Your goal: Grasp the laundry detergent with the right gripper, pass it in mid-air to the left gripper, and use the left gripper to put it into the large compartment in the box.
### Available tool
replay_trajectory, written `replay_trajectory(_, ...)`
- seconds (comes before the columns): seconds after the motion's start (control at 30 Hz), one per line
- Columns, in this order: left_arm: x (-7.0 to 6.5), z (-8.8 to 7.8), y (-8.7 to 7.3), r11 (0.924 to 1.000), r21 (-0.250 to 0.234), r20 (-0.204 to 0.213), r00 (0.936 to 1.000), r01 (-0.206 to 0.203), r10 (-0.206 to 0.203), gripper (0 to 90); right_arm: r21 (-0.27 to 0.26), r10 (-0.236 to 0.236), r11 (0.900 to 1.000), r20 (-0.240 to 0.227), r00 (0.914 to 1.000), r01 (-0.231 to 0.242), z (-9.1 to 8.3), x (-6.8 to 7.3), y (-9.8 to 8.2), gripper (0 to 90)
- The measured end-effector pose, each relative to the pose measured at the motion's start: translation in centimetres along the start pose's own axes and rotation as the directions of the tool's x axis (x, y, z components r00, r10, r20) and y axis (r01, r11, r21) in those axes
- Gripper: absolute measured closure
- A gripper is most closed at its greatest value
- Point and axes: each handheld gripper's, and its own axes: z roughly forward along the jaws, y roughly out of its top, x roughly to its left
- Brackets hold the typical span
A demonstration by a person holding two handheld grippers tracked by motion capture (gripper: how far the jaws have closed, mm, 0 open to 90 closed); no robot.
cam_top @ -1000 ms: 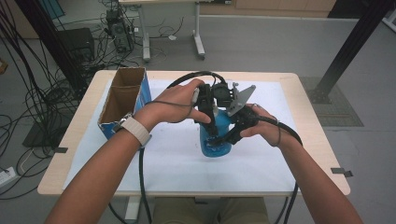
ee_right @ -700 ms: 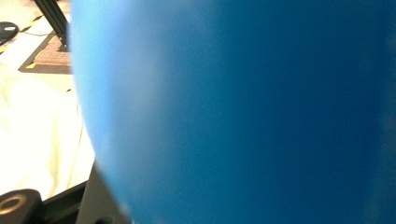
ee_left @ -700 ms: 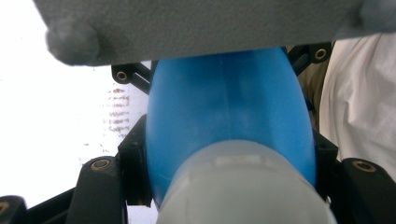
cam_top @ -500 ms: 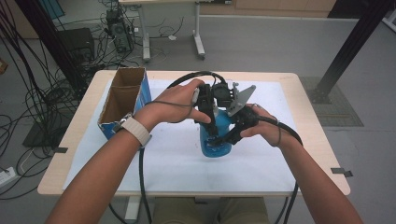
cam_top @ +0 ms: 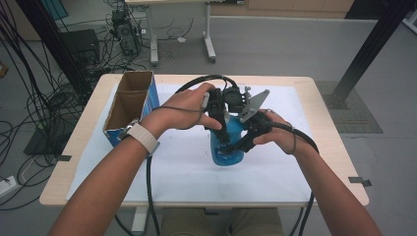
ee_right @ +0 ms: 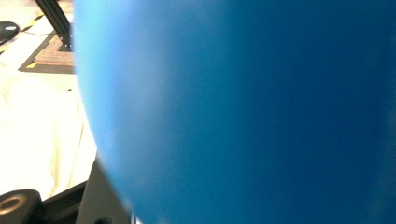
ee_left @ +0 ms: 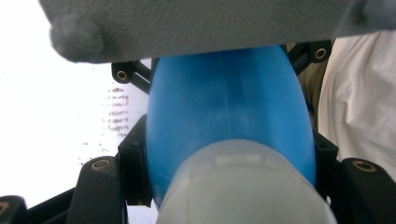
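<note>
The blue bottle [cam_top: 227,145] stands upright on the white sheet [cam_top: 187,172] that covers the table [cam_top: 324,147], with both grippers on it at once. It looks like smooth, glossy plastic with a rounded body that narrows toward a pale cap [ee_left: 243,186], so I judge it light, fairly stiff, and slippery where the curve is strongest. Its walls may give a little under a hard squeeze. The safest hold is likely across the wide middle of the body, or at the neck just under the cap, where the jaws cannot slide off the taper.

The left gripper [cam_top: 220,129] comes down from above. In the left gripper view the bottle sits squarely between its 2 black jaws, the cap nearest the camera and the body running away ahead of them. The jaws press on both flanks, clenched on the bottle rather than standing clear of it.

The right gripper [cam_top: 242,142] reaches in from the side, lower on the body. In the right gripper view the blue wall sits right up against the camera, with 1 jaw showing at its lower left edge, touching it. From the high view its jaws also appear closed on the bottle.

An open cardboard box [cam_top: 129,105] stands well apart, beyond the left hand [cam_top: 184,108].
</note>
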Motion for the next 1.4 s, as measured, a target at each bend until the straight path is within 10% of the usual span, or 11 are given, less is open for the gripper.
replay_trajectory(1.4,0.02,-0.13,-0.08,0.9999,-0.004,0.003,0.9999,0.013,-0.013,37.5,-0.003,-0.010,1.000,-0.001,0.9999,0.010,-0.01,-0.04,0.09,43.0)
